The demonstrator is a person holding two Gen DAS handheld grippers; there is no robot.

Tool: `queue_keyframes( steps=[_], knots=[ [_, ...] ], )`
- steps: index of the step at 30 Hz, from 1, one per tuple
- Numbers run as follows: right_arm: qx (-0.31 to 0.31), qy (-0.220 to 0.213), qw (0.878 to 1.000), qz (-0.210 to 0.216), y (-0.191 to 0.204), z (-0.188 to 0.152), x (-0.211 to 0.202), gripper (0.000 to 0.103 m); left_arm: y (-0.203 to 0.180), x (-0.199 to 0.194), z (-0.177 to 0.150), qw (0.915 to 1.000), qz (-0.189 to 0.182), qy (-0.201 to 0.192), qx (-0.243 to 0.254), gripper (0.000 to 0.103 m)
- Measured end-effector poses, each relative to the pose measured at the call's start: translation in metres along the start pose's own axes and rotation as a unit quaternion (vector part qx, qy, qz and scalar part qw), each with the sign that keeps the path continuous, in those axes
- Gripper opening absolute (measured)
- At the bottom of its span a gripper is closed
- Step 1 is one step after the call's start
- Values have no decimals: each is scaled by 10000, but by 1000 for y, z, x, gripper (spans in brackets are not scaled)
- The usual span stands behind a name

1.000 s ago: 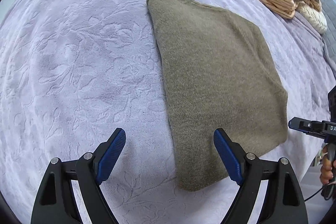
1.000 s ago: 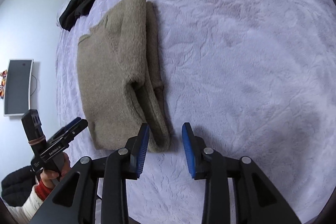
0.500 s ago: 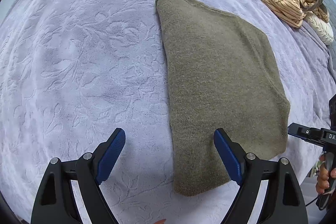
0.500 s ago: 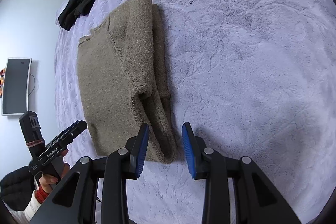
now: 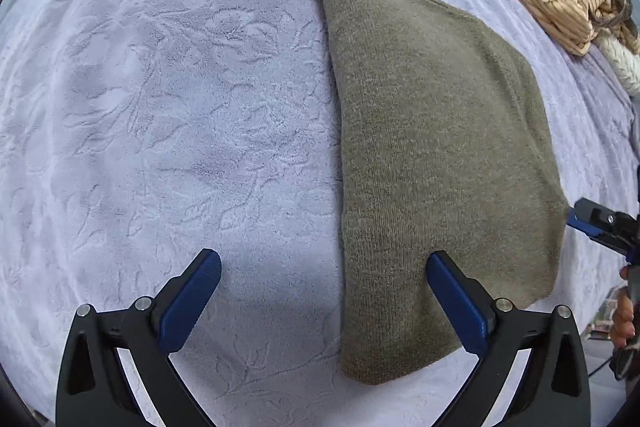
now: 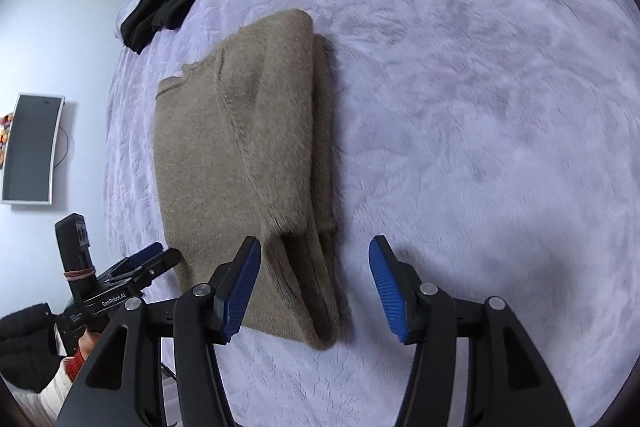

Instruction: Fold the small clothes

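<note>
Olive sweater [image 5: 432,155] lies flat on the bed [image 5: 180,107], long axis running away from both hands. Left gripper [image 5: 324,301] is opening over its near left edge, right gripper [image 6: 314,287] opening over the right folded edge; neither pinches anything.

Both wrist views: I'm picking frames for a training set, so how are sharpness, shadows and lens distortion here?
Left wrist view: sharp; the knit of the olive sweater reads clearly; a soft shadow lies on the lilac blanket between the tongs; strong fisheye bulge, dark corners. Right wrist view: softer, the blanket's right side looks smeared; a faint shadow lies beside the right pad; walls curve at the left edge.
</note>
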State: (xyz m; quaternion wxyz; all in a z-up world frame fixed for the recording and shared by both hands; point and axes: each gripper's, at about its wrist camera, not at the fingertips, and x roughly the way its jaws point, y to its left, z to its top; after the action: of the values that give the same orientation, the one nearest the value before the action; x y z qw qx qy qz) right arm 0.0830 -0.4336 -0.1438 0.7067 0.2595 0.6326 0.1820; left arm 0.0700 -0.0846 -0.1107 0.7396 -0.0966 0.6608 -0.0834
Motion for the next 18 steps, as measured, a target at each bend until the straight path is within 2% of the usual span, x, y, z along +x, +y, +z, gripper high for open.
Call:
queue_keyframes(
  steps=[3, 5, 6, 9, 13, 16, 18],
  knots=[
    [-152, 100, 9996, 202, 0, 23, 9, 72, 3, -1, 7, 9965, -833, -26, -61, 103],
    [-212, 145, 9993, 284, -1, 37, 17, 72, 2, 2, 14, 9920, -1259, -8, -72, 103],
    [-224, 171, 9989, 369, -2, 43, 21, 72, 1, 6, 17, 9907, -1361, 25, -55, 103],
    [-104, 385, 9968, 699, -9, 59, 40, 72, -3, 23, 27, 9899, -1410, 118, -40, 103],
    [-96, 571, 9949, 821, -15, 71, 63, 72, -11, 35, 35, 9867, -1616, 173, -29, 103],
    [-31, 632, 9916, 1131, -15, 76, 74, 74, -22, 43, 40, 9880, -1532, 205, 27, 103],
    [101, 669, 9901, 1227, -15, 78, 79, 73, -25, 50, 38, 9885, -1479, 320, 57, 99]
  ],
)
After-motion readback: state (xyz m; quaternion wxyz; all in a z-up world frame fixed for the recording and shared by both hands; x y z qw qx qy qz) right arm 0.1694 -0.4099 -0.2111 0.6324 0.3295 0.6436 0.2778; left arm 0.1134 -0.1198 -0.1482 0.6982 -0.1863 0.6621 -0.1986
